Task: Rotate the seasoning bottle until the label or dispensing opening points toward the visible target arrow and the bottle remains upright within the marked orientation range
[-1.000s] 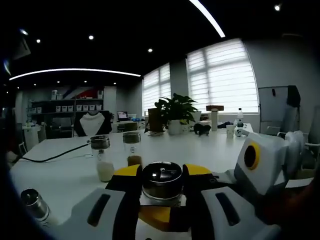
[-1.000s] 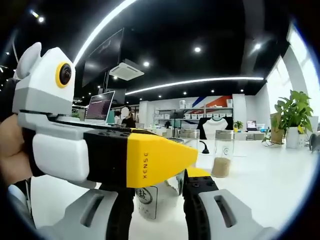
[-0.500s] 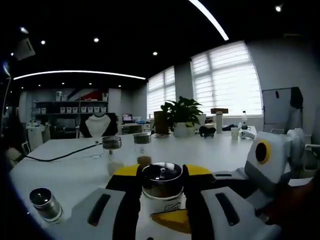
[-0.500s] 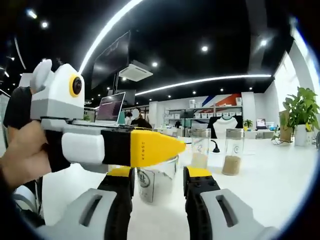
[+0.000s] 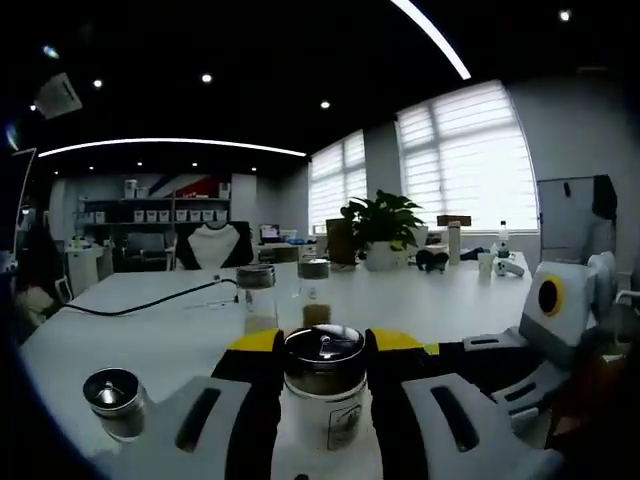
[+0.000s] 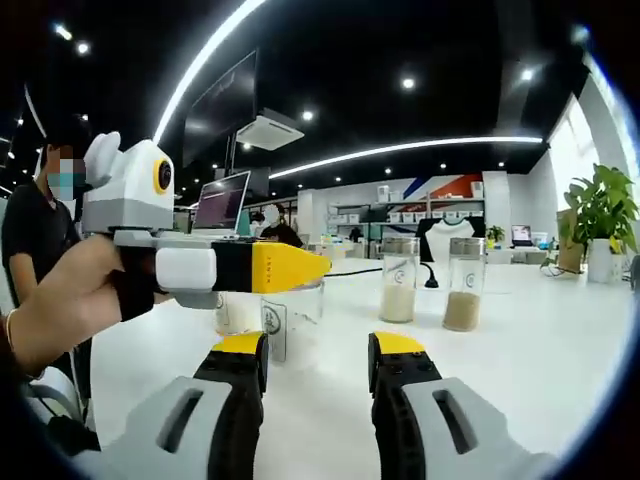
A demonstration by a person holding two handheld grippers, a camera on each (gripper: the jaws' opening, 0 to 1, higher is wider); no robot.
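The seasoning bottle (image 5: 324, 420), with a dark metal lid and a white labelled body, stands upright between the jaws of my left gripper (image 5: 321, 342), which is shut on it just below the lid. In the right gripper view the same bottle (image 6: 288, 325) shows under the yellow tip of the left gripper (image 6: 285, 268), held by a person's hand (image 6: 55, 315). My right gripper (image 6: 318, 346) is open with nothing between its jaws, a short way back from the bottle. Its white body (image 5: 545, 320) comes into the left gripper view from the right.
Two glass jars (image 6: 400, 280) (image 6: 466, 284) with pale and brown powder stand farther back on the white table (image 6: 560, 360). Another metal-lidded jar (image 5: 116, 401) sits at the lower left. A black cable (image 5: 140, 305) crosses the table; a potted plant (image 5: 383, 228) stands at its far end.
My right gripper has drawn back from the bottle, and its yellow tip no longer shows under the bottle. The left gripper keeps its hold; both views have shifted.
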